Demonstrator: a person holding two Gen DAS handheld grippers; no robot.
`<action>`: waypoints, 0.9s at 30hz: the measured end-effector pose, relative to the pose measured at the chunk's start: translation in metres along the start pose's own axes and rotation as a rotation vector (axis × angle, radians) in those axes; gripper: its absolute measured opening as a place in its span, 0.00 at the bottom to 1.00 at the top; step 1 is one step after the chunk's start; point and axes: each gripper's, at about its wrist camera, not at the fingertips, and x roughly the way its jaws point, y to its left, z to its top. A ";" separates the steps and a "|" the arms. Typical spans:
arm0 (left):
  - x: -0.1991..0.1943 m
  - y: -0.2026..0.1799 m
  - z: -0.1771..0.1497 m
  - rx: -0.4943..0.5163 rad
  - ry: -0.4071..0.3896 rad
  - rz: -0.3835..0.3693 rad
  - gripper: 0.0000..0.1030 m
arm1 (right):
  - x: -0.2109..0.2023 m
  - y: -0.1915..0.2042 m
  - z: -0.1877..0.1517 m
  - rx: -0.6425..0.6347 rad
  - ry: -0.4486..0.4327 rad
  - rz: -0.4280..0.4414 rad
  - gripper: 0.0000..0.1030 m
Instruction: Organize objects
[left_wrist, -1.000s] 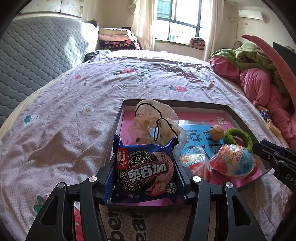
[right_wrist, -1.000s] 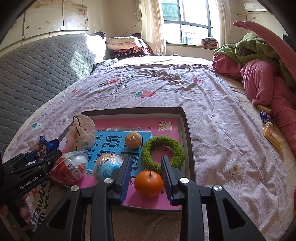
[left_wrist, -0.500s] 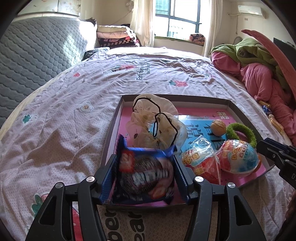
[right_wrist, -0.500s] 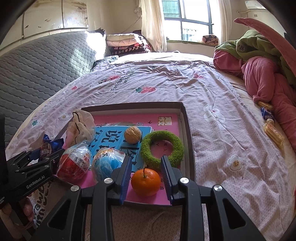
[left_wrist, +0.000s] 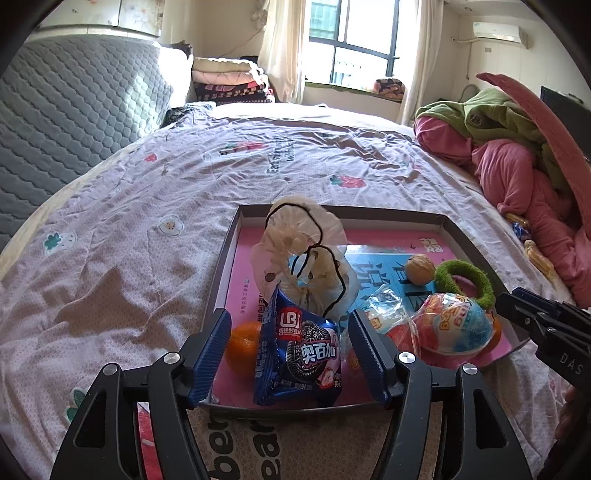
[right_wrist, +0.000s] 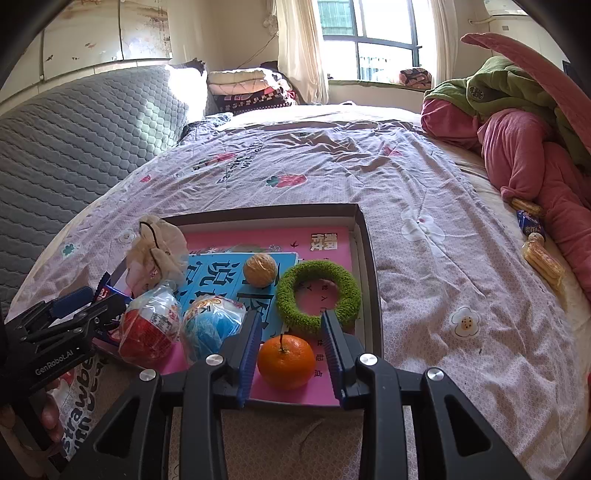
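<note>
A shallow dark-rimmed tray (left_wrist: 454, 225) with a pink floor lies on the bed. My left gripper (left_wrist: 288, 354) is open; a blue cookie packet (left_wrist: 299, 358) lies loose between its fingers at the tray's near left. An orange (left_wrist: 242, 345) sits beside the packet. My right gripper (right_wrist: 290, 354) is open around a second orange (right_wrist: 286, 362) resting on the tray's near right, fingers not touching it. The tray (right_wrist: 369, 258) also holds a walnut (right_wrist: 260, 269), a green ring (right_wrist: 317, 297), two wrapped toy eggs (right_wrist: 151, 328) and a crumpled plastic bag (right_wrist: 159, 251).
A pile of pink and green bedding (right_wrist: 517, 122) lies at the right. Wrapped snacks (right_wrist: 539, 251) lie on the purple sheet beside it. A grey padded headboard (right_wrist: 74, 140) stands at the left. A printed bag (right_wrist: 81, 398) lies under the tray's near edge.
My left gripper has opened and let go of the cookie packet, which now lies in the tray. My right gripper has opened off the orange and pulled back a little.
</note>
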 end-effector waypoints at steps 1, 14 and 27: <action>-0.001 0.000 0.000 -0.001 -0.002 -0.005 0.66 | -0.001 0.000 0.000 0.001 -0.002 -0.001 0.33; -0.023 -0.011 0.003 0.007 -0.056 -0.018 0.69 | -0.014 0.009 -0.001 -0.018 -0.042 -0.012 0.55; -0.047 -0.018 -0.001 0.034 -0.110 -0.013 0.73 | -0.041 0.019 0.001 -0.030 -0.134 -0.004 0.71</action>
